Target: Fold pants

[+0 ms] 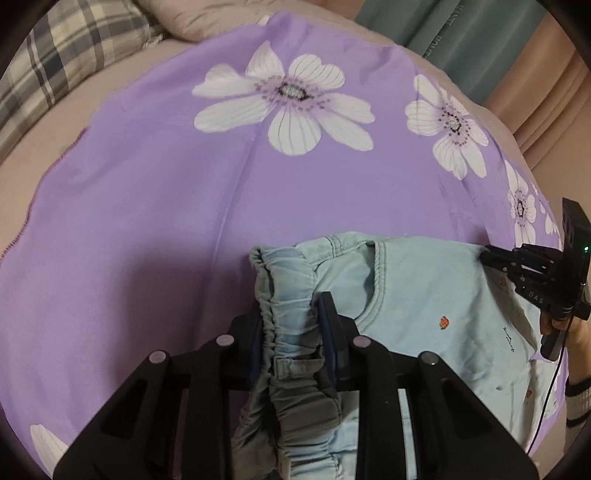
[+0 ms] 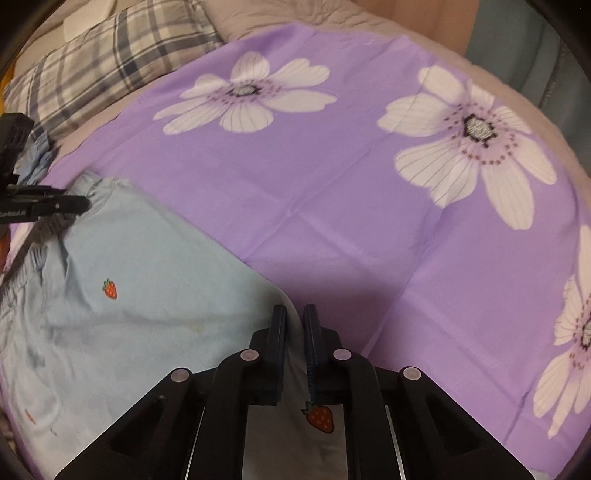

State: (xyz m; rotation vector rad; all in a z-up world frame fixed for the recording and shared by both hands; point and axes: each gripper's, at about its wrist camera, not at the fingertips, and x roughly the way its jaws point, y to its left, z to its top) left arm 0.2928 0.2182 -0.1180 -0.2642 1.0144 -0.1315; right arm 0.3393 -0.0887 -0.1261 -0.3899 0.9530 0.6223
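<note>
Light blue pants point(image 1: 424, 295) with small strawberry prints lie on a purple flowered sheet point(image 1: 184, 192). My left gripper point(image 1: 291, 317) is shut on the gathered elastic waistband point(image 1: 291, 291), bunched between its fingers. My right gripper point(image 2: 294, 325) is shut on a fold of the pants' fabric point(image 2: 147, 314) at the edge toward the right side. The right gripper also shows in the left wrist view point(image 1: 491, 256), at the pants' right edge. The left gripper shows in the right wrist view point(image 2: 79, 205), at the far left by the waistband.
The sheet point(image 2: 369, 221) covers a pinkish bed. A plaid pillow point(image 1: 55, 62) and a beige pillow point(image 1: 207, 14) lie at the back left. A teal curtain point(image 1: 461, 33) hangs at the back right. A hand and cable point(image 1: 554, 369) show at the right.
</note>
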